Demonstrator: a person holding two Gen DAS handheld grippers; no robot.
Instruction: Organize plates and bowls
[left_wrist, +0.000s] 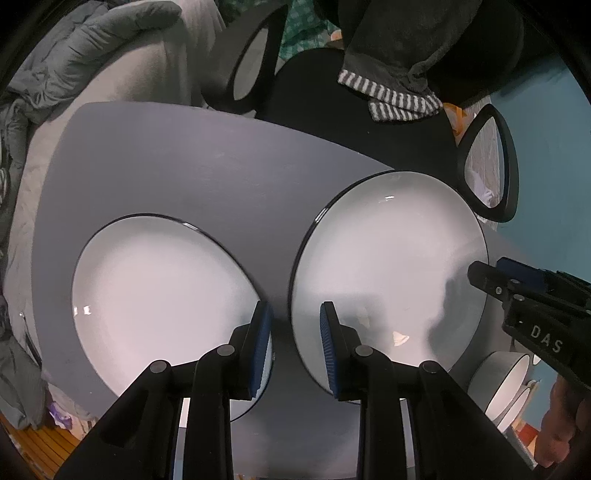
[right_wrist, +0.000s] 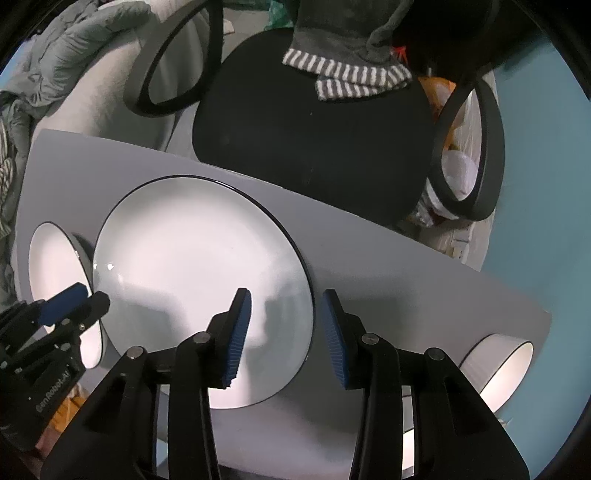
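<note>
Now I hold the left gripper (left_wrist: 295, 332) over the gap left of the right-hand plate (left_wrist: 388, 266), jaws apart and empty; the right gripper (right_wrist: 286, 328) straddles its far rim, unclamped.

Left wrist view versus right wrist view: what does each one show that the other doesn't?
Only the left wrist view shows the left plate nearly whole and wooden flooring at bottom left. Only the right wrist view shows the bowl clearly, standing at the table's right end. Both share the right plate, striped cloth and black chair seat.
</note>
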